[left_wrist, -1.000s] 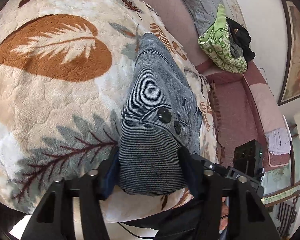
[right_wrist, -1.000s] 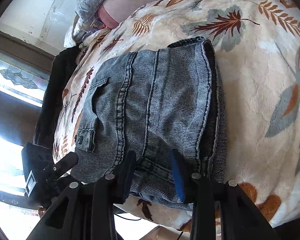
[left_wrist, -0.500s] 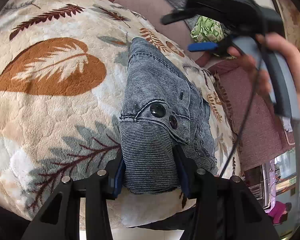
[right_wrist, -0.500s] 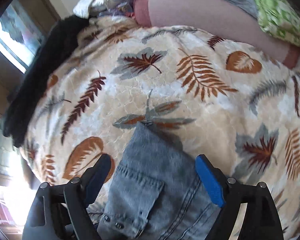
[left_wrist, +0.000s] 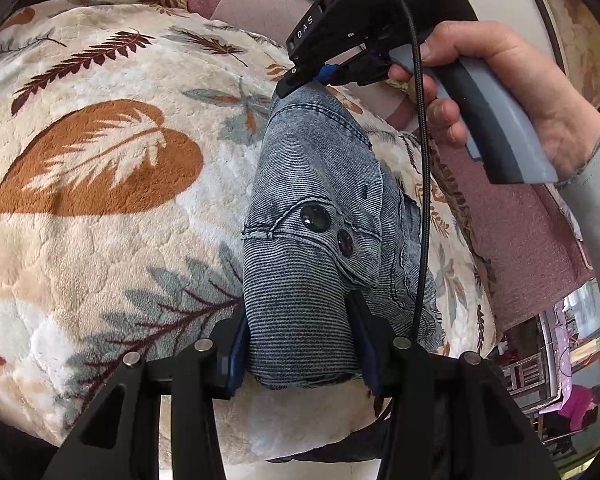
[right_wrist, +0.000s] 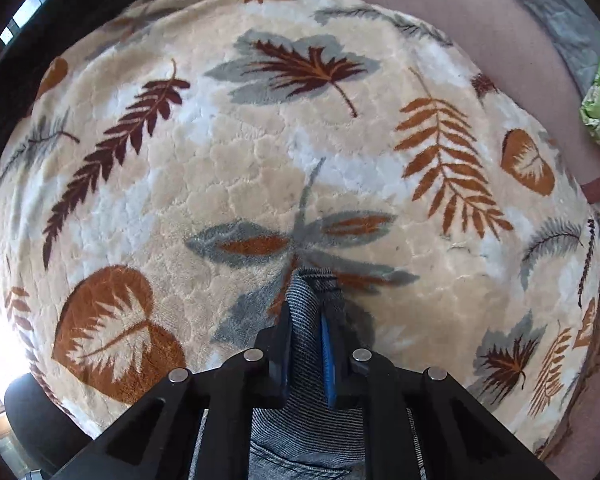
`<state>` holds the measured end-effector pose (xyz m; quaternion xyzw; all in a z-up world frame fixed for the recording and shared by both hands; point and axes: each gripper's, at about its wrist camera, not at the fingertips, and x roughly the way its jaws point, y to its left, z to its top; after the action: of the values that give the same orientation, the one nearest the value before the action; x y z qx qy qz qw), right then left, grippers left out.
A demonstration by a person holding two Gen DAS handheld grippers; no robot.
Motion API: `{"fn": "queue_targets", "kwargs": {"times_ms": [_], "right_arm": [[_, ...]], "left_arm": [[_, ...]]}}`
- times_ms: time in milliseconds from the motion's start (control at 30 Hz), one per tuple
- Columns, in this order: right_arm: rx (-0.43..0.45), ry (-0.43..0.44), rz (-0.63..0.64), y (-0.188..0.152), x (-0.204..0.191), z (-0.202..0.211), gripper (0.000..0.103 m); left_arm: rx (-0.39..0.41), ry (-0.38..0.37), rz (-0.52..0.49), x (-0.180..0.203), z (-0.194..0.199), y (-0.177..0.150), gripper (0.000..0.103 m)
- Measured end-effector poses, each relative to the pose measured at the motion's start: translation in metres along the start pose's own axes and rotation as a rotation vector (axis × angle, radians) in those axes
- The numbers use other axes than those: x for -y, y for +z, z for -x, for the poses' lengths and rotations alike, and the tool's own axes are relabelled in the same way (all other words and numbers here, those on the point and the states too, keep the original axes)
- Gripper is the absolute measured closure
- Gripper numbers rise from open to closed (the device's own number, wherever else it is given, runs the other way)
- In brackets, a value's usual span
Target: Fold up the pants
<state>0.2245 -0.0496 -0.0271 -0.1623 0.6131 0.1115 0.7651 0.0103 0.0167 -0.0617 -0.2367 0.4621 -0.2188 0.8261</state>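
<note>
On a leaf-patterned blanket (left_wrist: 100, 208), folded denim pants (left_wrist: 312, 200) lie lengthwise. The left gripper (left_wrist: 300, 344) pinches their near waistband end; farther right, the right gripper (right_wrist: 306, 344), in a hand (left_wrist: 512, 92), clamps the far edge.

The folded blue denim pants (left_wrist: 312, 208) lay on the leaf-patterned fleece blanket (left_wrist: 100, 200), between both grippers: left gripper (left_wrist: 300, 348) near, right gripper (right_wrist: 306, 344) far.
</note>
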Motion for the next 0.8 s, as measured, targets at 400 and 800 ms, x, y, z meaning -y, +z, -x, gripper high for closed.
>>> {"fn": "queue_targets", "kwargs": {"times_ms": [400,800], "right_arm": [[0.252,0.206,-0.296,-0.059,0.062,0.055,0.089],[0.295,0.29,-0.372,-0.176,0.069,0.047,0.089]], "left_arm": [[0.003,-0.004,0.004,-0.004,0.0,-0.003,0.054],[0.016,0.032,0.019,0.0,0.029,0.003,0.045]]}}
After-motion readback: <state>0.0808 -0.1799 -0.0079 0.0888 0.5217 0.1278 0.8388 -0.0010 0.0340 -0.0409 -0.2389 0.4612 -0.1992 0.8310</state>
